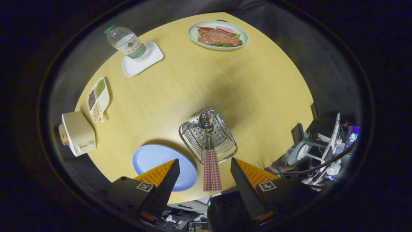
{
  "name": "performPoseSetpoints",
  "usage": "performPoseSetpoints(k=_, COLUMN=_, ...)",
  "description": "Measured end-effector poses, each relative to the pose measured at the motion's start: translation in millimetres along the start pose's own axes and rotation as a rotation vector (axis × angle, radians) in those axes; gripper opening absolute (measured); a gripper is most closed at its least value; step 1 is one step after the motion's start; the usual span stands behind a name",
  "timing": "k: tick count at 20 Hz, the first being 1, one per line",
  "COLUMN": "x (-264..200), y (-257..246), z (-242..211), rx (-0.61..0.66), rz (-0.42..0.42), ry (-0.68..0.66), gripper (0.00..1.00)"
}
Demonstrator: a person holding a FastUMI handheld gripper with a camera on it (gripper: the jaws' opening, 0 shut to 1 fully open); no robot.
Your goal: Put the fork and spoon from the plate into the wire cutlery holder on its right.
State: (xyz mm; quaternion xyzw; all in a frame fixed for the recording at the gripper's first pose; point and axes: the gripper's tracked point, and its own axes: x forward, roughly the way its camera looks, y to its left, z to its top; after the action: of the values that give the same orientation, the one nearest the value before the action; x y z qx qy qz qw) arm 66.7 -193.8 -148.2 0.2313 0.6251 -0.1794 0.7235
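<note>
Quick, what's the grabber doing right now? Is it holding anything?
Gripper: open, holding nothing. Its fingers stand apart on either side of the checkered handles, which poke out of the wire cutlery holder.

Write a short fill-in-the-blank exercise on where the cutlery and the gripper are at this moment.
1. The two checked handles lean out of the wire ____.
2. The blue plate beside the holder now carries ____ cutlery.
3. The gripper has its fingers ____, with the handles in the gap, untouched.
4. The water bottle stands on a white ____.

Missing words: holder; no; open; tray
</note>
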Motion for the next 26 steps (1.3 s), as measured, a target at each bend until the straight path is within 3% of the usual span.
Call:
performPoseSetpoints(k=5, x=-29.5, y=-14.9, z=-6.1, rx=-0.06, rz=-0.051, ry=-0.108, gripper=1.0)
performPoseSetpoints(k=19, x=-112.4, y=5.1, z=30.4, rx=-0.304, rz=0.124, ry=-0.925, gripper=1.0)
performPoseSetpoints(k=23, x=-152.0, y=12.5, z=33.5, rx=-0.302, rz=0.247, ry=-1.194, gripper=1.0)
performPoseSetpoints(k=26, x=-166.5, y=14.7, z=26.1, rx=-0.312, rz=0.312, ry=-1.31, gripper=1.0)
